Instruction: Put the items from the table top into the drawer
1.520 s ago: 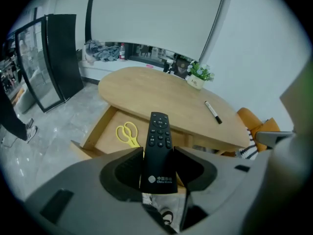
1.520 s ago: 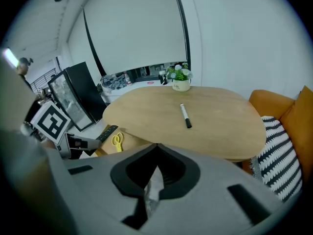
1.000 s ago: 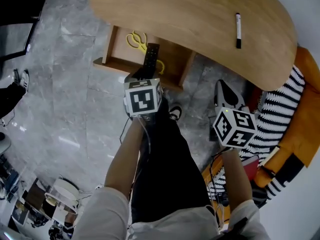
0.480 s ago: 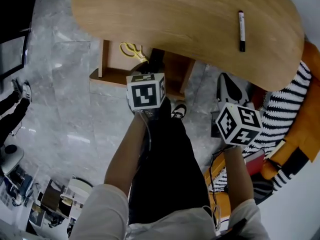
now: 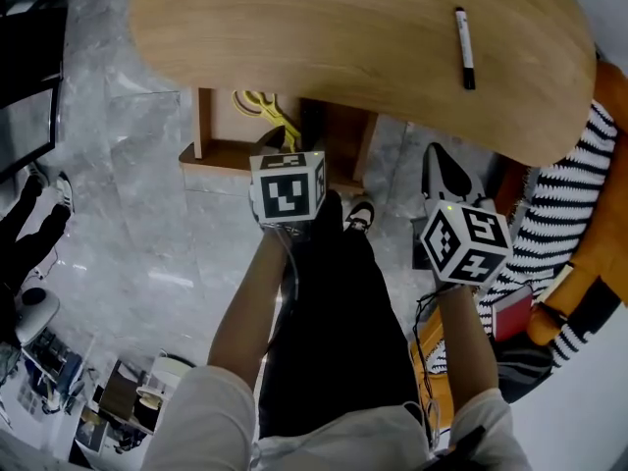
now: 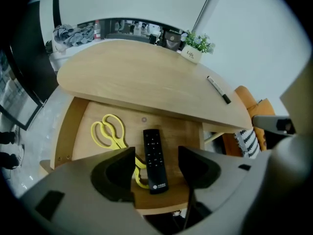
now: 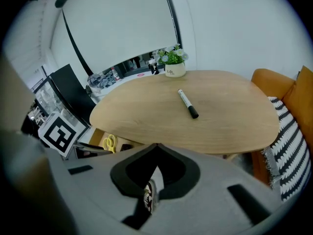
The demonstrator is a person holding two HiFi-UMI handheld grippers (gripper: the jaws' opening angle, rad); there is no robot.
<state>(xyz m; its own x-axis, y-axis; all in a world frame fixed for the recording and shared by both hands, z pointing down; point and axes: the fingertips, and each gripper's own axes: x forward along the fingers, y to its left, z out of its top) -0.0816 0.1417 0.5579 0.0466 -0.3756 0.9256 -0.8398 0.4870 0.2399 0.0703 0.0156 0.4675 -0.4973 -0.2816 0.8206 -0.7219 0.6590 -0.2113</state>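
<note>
Surface [image 5: 343, 37]: carries the marker pen [image 5: 463, 47], toward its right end.
Drawer [image 6: 65, 136]: open; holds remote [image 6: 154, 163], scissors [image 6: 119, 142].
Left tool [image 6: 156, 153]: jaws just opened wide, empty, over remote.
Right tool [image 7: 157, 147]: jaws together, empty.
Marker pen: likely light, stiff, rolls; pinch mid-barrel.

You have one black marker [image 5: 463, 49] on the table [image 5: 324, 37], near its right end, and one small potted plant [image 7: 172, 62] at its far edge. In the open drawer [image 6: 188, 133] under the table's near edge you have one pair of yellow scissors [image 6: 108, 132] and one black remote [image 6: 154, 159].
</note>
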